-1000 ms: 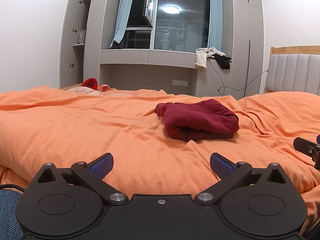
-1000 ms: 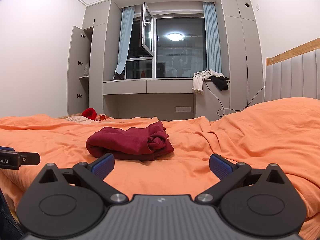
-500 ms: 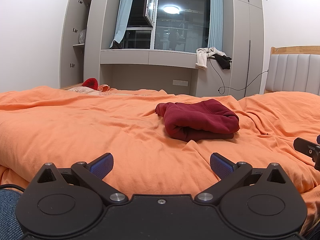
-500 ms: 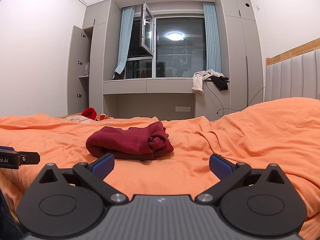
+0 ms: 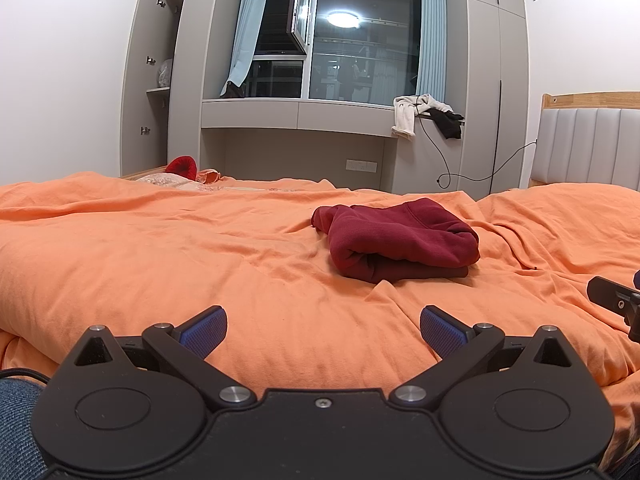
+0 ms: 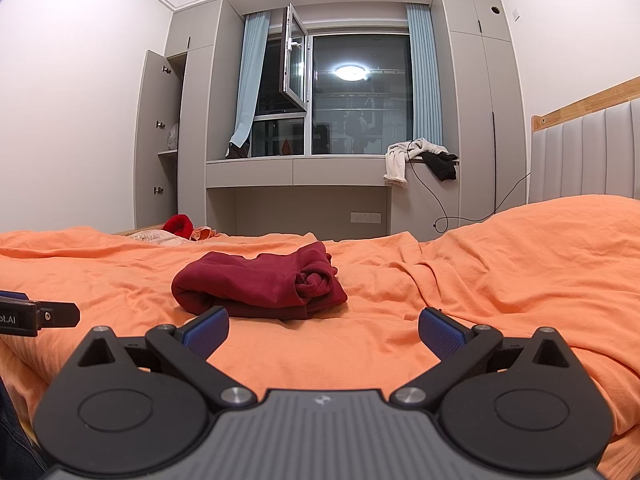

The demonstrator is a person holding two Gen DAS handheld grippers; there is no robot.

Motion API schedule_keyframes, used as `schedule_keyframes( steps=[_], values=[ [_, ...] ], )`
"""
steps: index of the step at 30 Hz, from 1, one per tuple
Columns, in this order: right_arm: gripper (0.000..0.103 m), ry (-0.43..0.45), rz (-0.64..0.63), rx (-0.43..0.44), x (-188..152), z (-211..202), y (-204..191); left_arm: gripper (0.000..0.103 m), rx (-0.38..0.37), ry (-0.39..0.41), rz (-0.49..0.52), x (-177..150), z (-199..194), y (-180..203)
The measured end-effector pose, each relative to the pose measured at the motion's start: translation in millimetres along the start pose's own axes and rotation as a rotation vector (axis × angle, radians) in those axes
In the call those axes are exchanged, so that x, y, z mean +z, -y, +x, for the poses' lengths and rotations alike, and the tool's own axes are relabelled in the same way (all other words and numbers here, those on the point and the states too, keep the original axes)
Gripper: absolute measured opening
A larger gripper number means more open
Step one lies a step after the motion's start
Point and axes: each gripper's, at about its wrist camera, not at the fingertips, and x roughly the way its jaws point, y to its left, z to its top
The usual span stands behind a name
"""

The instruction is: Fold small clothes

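1. Your left gripper sits low over the near edge of the bed, its two blue-padded fingers spread wide with nothing between them but orange cover.
2. Your right gripper is the same: fingers wide apart, holding nothing, just above the bedding.
3. The dark red garment lies folded in a thick bundle on the orange duvet. From the left gripper it is ahead at about one o'clock; from the right gripper it is close ahead at about eleven o'clock, just beyond the left fingertip. Neither gripper touches it.
4. Each gripper's tip shows at the edge of the other's view, so the two are side by side.
5. Farther out at twelve o'clock, a grey window bench carries white and black clothes draped over its right end.
6. At two o'clock stands a padded headboard.
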Motion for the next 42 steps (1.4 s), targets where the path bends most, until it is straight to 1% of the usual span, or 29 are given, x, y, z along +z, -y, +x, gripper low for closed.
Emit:
schedule_keyframes(
  steps=[19, 25, 42],
  values=[
    [0.103, -0.001, -0.001, 0.000, -0.9, 0.1, 0.5, 0.102, -0.004, 0.002, -0.003, 0.2, 0.2, -0.1],
    [0.103, -0.001, -0.002, 0.000, -0.6, 0.0, 0.4, 0.103, 0.033, -0.010, 0.008, -1.7, 3.3, -1.3],
    [0.103, -0.002, -0.003, 0.000, -1.8, 0.0, 0.7, 0.103, 0.039, -0.032, 0.005, -1.4, 3.0, 0.8]
  ],
)
